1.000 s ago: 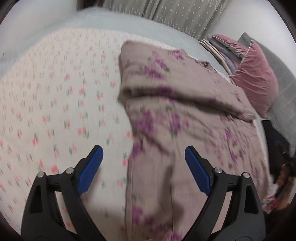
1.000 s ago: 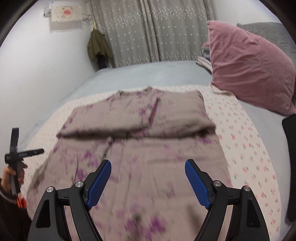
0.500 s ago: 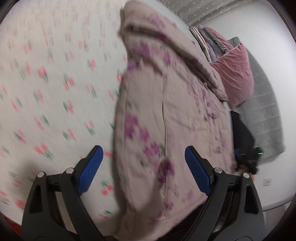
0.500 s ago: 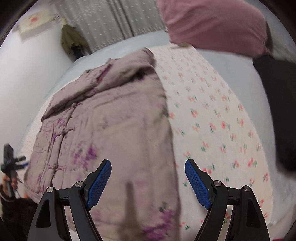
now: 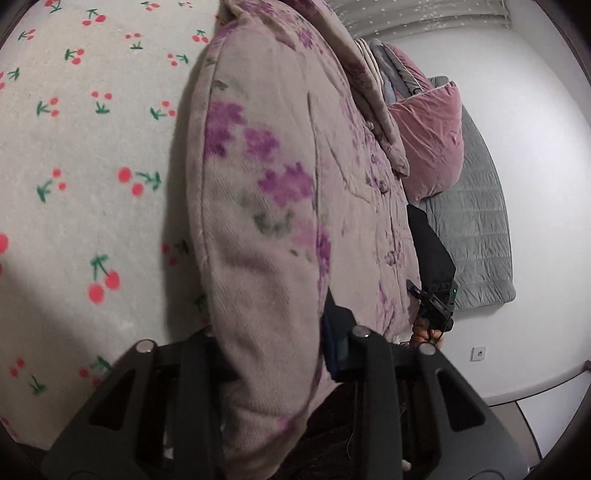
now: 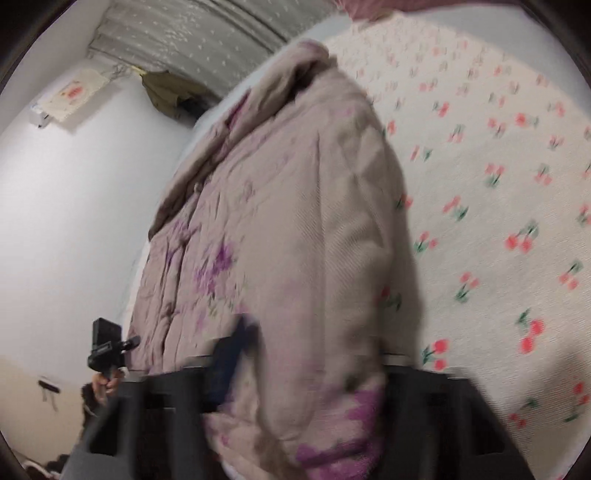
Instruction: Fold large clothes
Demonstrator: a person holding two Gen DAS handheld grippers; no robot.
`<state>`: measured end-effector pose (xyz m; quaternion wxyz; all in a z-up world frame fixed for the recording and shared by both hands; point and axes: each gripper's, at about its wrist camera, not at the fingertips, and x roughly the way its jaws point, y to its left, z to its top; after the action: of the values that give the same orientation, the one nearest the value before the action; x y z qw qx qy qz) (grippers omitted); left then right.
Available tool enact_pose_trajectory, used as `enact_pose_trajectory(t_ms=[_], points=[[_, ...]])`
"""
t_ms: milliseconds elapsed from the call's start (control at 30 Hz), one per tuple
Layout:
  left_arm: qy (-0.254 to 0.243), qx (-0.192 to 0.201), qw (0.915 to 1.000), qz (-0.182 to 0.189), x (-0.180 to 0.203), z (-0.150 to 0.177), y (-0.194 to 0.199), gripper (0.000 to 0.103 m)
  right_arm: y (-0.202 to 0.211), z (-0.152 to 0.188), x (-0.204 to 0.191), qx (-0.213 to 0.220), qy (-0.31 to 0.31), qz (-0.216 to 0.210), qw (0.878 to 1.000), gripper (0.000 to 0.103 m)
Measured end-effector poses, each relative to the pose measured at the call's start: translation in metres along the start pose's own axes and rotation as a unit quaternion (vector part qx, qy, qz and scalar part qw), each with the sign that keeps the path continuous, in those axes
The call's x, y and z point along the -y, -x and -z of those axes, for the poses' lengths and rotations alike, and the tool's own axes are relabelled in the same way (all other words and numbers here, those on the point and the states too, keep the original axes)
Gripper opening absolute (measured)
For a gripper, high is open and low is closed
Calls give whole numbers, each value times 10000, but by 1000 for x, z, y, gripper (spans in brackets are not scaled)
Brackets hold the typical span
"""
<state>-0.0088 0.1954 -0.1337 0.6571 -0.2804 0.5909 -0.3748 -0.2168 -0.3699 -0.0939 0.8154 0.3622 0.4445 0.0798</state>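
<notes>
A padded mauve jacket with purple flowers (image 5: 277, 166) lies lengthwise on the cherry-print bedsheet (image 5: 92, 147). My left gripper (image 5: 273, 343) has the jacket's near left corner bunched between its jaws, which are closing; one blue pad (image 5: 338, 347) presses the cloth and the other is hidden behind it. In the right wrist view the same jacket (image 6: 295, 203) fills the middle. My right gripper (image 6: 310, 360), jaws closing, squeezes the near right corner, with a blue pad (image 6: 229, 354) against the fabric. Each view shows the other gripper small at the jacket's far side.
A pink velvet pillow (image 5: 432, 147) and folded bedding lie at the head of the bed beside a grey quilted cover (image 5: 476, 229). The cherry sheet (image 6: 498, 184) stretches right of the jacket. Grey curtains (image 6: 207, 29) and a hanging green coat (image 6: 166, 96) stand beyond.
Both grippers dropped to the jacket's near hem and tilted down. Their jaws went from wide apart over the cloth to closed in on the jacket's two near corners.
</notes>
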Motion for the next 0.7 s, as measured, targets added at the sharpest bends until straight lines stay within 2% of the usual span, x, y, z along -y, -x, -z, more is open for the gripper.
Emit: enact_pose_trajectory(t_ms=[100, 233, 367, 533, 700], points=[[-79, 156, 9998, -31, 14, 2, 11, 22, 5, 1, -7, 8, 5, -152, 9999, 21], [-483, 657, 9964, 215, 51, 5, 39, 20, 37, -1, -47, 420, 480, -596, 9962, 18], [-985, 1205, 9862, 567, 93, 12, 65, 19, 62, -2, -102, 809, 1096, -749, 9878, 17], [-1631, 1607, 9699, 834, 129, 24, 90, 19, 77, 14, -161, 1031, 1704, -882, 9760, 17], [-1765, 1920, 9597, 1046, 131, 42, 137, 19, 107, 39, -194, 1171, 2054, -876, 9677, 17]])
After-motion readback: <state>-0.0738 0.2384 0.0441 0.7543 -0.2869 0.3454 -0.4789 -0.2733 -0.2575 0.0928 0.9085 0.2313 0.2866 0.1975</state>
